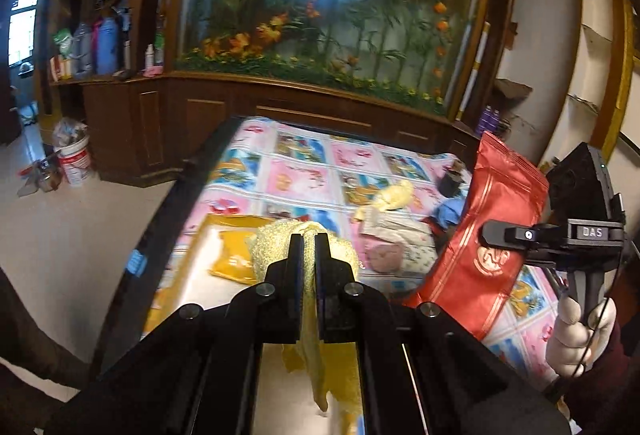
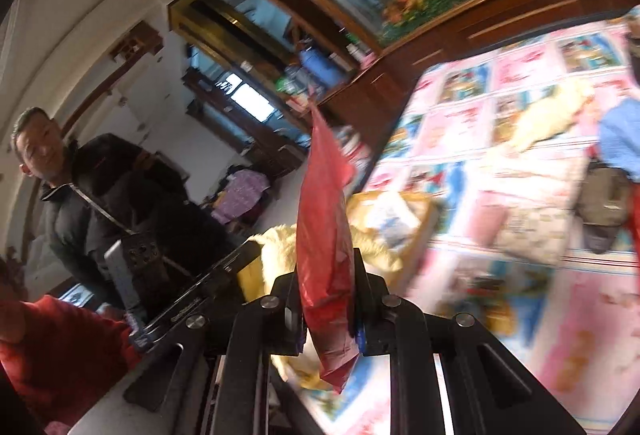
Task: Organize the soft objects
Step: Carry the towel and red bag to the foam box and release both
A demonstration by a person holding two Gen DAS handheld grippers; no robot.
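- The left gripper (image 1: 307, 247) has its black fingers clamped on a crumpled yellow patterned cloth (image 1: 316, 315), which hangs above a shallow yellow-rimmed tray (image 1: 200, 247).
- The right gripper (image 2: 326, 275) pinches a glossy red foil pouch with gold stripes (image 2: 324, 235), held upright above the table.
- The table wears a pink-and-blue cartoon-print cover (image 1: 304, 171); on it lie a pale yellow rag (image 1: 394, 195) and a pile of folded printed fabrics (image 1: 394, 239), near the tray.
- A man in a dark jacket (image 2: 80, 195) stands beside the table.
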